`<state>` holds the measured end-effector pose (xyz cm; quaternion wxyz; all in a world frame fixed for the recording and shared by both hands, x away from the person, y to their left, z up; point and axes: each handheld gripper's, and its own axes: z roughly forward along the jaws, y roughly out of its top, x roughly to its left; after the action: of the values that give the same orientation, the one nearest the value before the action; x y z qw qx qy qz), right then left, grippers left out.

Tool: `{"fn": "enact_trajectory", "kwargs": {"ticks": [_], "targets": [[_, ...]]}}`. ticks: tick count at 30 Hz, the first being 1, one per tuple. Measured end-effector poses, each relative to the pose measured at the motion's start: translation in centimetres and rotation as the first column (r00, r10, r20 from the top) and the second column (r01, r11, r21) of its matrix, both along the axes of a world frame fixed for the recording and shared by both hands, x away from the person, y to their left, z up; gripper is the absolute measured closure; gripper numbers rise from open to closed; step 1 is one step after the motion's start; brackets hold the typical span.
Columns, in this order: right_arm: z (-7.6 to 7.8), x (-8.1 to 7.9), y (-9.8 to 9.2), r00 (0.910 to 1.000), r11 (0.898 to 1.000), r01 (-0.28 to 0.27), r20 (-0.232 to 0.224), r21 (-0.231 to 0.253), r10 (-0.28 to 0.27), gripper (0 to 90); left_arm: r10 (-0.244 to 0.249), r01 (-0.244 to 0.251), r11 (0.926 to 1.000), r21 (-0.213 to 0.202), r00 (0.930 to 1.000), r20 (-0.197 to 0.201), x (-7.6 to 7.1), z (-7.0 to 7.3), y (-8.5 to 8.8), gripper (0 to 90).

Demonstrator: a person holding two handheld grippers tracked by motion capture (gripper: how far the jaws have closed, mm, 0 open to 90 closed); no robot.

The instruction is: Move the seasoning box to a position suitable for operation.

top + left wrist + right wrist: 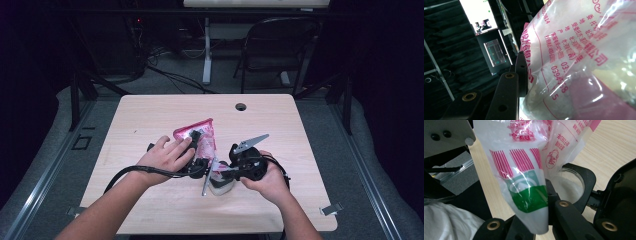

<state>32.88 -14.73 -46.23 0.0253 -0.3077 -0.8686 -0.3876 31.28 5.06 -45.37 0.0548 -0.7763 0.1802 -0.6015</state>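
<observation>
Wooden table [150,115], chair [280,45] behind (dark room)

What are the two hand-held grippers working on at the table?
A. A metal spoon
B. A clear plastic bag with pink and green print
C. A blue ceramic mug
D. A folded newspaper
B: the clear plastic bag with pink stripes and a green patch hangs pinched in the right gripper, and its pink-printed side fills the view beside the left gripper.

We count one plastic bag [200,137] at the tabletop's [150,115] centre, two hand-held grippers, left [197,167] and right [235,167], one round dish [571,185], and one chair [280,47] at one o'clock.
</observation>
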Motion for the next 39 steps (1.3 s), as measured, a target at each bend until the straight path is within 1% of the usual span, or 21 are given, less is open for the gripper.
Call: {"fn": "enact_trajectory", "kwargs": {"ticks": [2,4,5,6,19,21,23,24,25,26,27,29,30,31,32,33,34,35,36,37,39], "targets": [[0.1,0.0,-0.1,1.0,1.0,0.001,0.003,0.0,-0.001,90.0,-0.004,0.004,1.0,0.002,1.0,0.005,0.1,0.0,0.0,73.4],[0.1,0.0,-0.2,1.0,1.0,0.003,0.005,0.006,-0.003,90.0,-0.004,0.005,0.9999,-0.013,1.0,0.003,0.2,0.0,0.0,73.6],[0.1,0.0,-0.2,1.0,1.0,0.005,0.004,0.006,-0.005,90.0,0.004,-0.004,1.0,-0.007,1.0,-0.003,0.2,0.0,0.0,73.7],[0.2,0.0,-0.3,1.0,1.0,0.004,0.005,0.002,-0.004,90.0,0.001,-0.001,1.0,0.001,1.0,0.001,0.2,0.1,-0.1,73.9],[0.2,0.0,-0.5,0.9999,1.0,0.014,0.008,-0.002,-0.014,90.0,-0.006,0.006,1.0,0.008,0.9999,0.009,0.2,0.1,-0.4,74.5],[0.2,0.0,-0.5,0.9999,1.0,0.014,0.01,-0.007,-0.014,90.0,-0.004,0.004,1.0,-0.005,1.0,0.001,0.3,0.1,-0.4,74.5],[0.2,0.0,-0.6,0.9997,1.0,0.02,0.011,-0.004,-0.02,90.0,-0.007,0.007,0.9999,-0.009,1.0,0.001,0.3,0.1,-0.4,74.5],[0.2,0.0,-0.6,0.9997,1.0,0.021,0.01,-0.002,-0.021,90.0,-0.007,0.007,0.9999,0.009,0.9999,0.011,0.2,0.2,-0.5,74.5],[0.2,0.1,-0.6,0.9997,1.0,0.021,0.011,-0.002,-0.021,90.0,-0.014,0.014,0.9999,0.008,0.9997,0.021,0.3,0.2,-0.5,74.5],[0.2,0.1,-0.7,0.9997,1.0,0.022,0.011,-0.001,-0.022,90.0,-0.008,0.008,0.9999,0.009,0.9999,0.013,0.3,0.3,-0.6,74.6],[0.2,0.1,-0.7,0.9997,1.0,0.022,0.011,0.0,-0.022,90.0,-0.013,0.013,0.9999,0.008,0.9997,0.02,0.3,0.3,-0.6,74.6],[0.3,0.1,-0.7,0.9997,1.0,0.02,0.012,-0.004,-0.02,90.0,-0.01,0.01,0.9999,0.011,0.9998,0.015,0.3,0.3,-0.6,74.6],[0.2,0.1,-0.7,0.9997,1.0,0.023,0.012,-0.002,-0.023,90.0,-0.023,0.022,0.9996,0.014,0.9995,0.023,0.3,0.3,-0.7,74.6],[0.2,0.1,-0.7,0.9997,1.0,0.024,0.011,0.001,-0.024,90.0,-0.022,0.021,0.9997,0.007,0.9995,0.025,0.3,0.2,-0.7,74.6],[0.2,0.1,-0.8,0.9996,1.0,0.025,0.011,-0.002,-0.025,90.0,-0.026,0.025,0.9996,0.016,0.9992,0.032,0.3,0.3,-0.8,74.6],[0.2,0.1,-0.8,0.9996,1.0,0.026,0.012,-0.002,-0.026,90.0,-0.02,0.019,0.9997,0.014,0.9995,0.026,0.3,0.3,-0.8,74.7],[0.2,0.1,-0.8,0.9997,1.0,0.022,0.011,-0.007,-0.022,90.0,-0.023,0.022,0.9997,0.012,0.9992,0.032,0.3,0.3,-0.8,74.7],[0.3,0.1,-0.8,0.9997,1.0,0.023,0.011,-0.007,-0.023,90.0,-0.011,0.011,0.9998,0.014,0.9997,0.022,0.3,0.3,-0.8,74.7],[0.3,0.1,-0.9,0.9997,1.0,0.022,0.012,-0.01,-0.022,90.0,-0.011,0.011,0.9997,0.02,0.9996,0.024,0.2,0.3,-0.9,74.7],[0.3,0.2,-0.9,0.9997,1.0,0.02,0.012,-0.01,-0.02,90.0,-0.01,0.009,0.9998,0.015,0.9996,0.025,0.2,0.3,-0.9,74.7],[0.3,0.1,-0.9,0.9996,1.0,0.027,0.013,-0.008,-0.027,90.0,-0.011,0.011,0.9997,0.022,0.9996,0.027,0.2,0.4,-1.0,74.7]]}}
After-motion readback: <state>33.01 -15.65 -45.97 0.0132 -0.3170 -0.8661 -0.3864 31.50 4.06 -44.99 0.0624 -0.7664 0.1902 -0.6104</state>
